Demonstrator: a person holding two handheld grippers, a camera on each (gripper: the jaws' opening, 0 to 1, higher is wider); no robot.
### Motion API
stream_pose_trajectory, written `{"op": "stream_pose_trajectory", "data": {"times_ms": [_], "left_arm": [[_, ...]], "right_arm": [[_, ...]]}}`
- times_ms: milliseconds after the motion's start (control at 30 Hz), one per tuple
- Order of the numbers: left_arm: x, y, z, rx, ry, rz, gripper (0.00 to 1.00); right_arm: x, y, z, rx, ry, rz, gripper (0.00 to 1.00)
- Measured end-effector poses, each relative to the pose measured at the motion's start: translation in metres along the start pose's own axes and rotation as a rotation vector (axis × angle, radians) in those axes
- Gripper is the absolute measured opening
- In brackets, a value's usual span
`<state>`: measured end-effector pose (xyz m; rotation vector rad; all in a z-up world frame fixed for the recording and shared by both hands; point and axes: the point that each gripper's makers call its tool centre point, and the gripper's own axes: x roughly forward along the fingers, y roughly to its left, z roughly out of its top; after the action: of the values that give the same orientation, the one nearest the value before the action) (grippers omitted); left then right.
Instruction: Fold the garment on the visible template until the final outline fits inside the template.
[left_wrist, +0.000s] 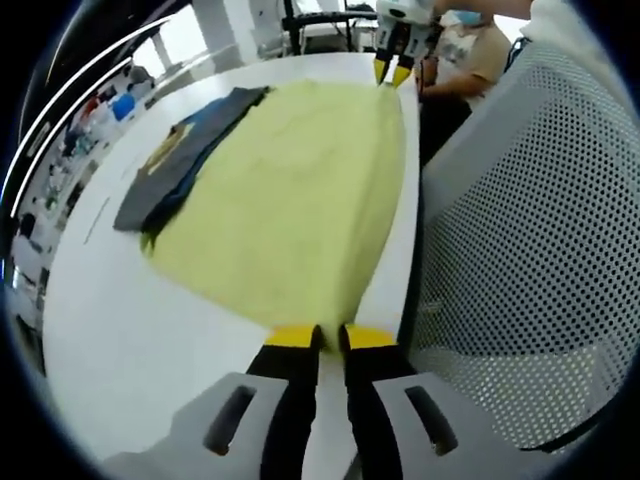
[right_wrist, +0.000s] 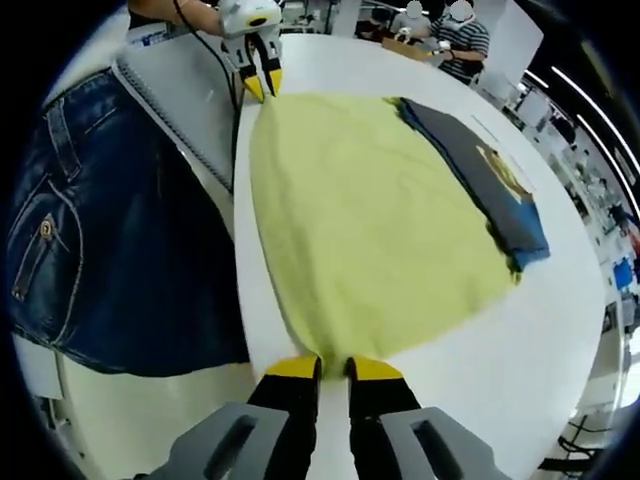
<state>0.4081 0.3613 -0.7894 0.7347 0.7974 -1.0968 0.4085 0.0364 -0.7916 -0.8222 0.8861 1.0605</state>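
In the left gripper view, the left gripper (left_wrist: 330, 338) rises from the bottom centre with its yellow-tipped jaws drawn nearly together, pinching the near edge of the yellow garment (left_wrist: 290, 190). In the right gripper view, the right gripper (right_wrist: 334, 368) stands the same way at the bottom centre, its jaws closed on the opposite edge of that garment (right_wrist: 360, 220).

The yellow cloth spreads flat from each pair of tips up through the middle of both frames, lying on the white table (left_wrist: 120, 340). At the top of the left gripper view the right gripper (left_wrist: 392, 72) shows, tips on the far hem; at the upper left of the right gripper view the left gripper (right_wrist: 262, 82) does likewise.

A dark blue folded garment (left_wrist: 185, 150) lies touching the yellow one, at the upper left in the left gripper view and at the right (right_wrist: 490, 180) in the right gripper view. A perforated grey chair back (left_wrist: 530, 230) fills the right of the left gripper view. Blue jeans (right_wrist: 110, 230) occupy the left of the right gripper view.
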Motion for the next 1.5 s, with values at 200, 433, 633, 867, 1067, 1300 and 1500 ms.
{"op": "stream_pose_trajectory", "data": {"times_ms": [200, 433, 633, 867, 1067, 1300, 1500], "left_arm": [[-0.005, 0.001, 0.004, -0.044, -0.023, 0.01, 0.01], [-0.012, -0.001, 0.008, -0.078, -0.048, 0.022, 0.01], [-0.016, -0.005, 0.01, -0.101, -0.06, 0.014, 0.01], [-0.021, -0.014, 0.009, -0.11, -0.058, -0.004, 0.01], [-0.029, -0.021, 0.012, -0.112, -0.067, -0.016, 0.01], [-0.036, -0.026, 0.017, -0.13, -0.086, -0.032, 0.01], [-0.043, -0.035, 0.019, -0.118, -0.085, -0.065, 0.01]], "right_arm": [[-0.002, 0.0, 0.0, 0.027, -0.014, 0.004, 0.0], [-0.008, 0.002, 0.002, 0.053, -0.028, 0.0, 0.0], [-0.013, 0.006, 0.002, 0.078, -0.038, 0.003, 0.0], [-0.018, 0.016, 0.002, 0.089, -0.032, 0.028, 0.0], [-0.024, 0.023, 0.004, 0.105, -0.035, 0.045, 0.0], [-0.028, 0.03, 0.004, 0.111, -0.03, 0.056, 0.0], [-0.032, 0.037, 0.004, 0.107, -0.024, 0.08, 0.0]]}}
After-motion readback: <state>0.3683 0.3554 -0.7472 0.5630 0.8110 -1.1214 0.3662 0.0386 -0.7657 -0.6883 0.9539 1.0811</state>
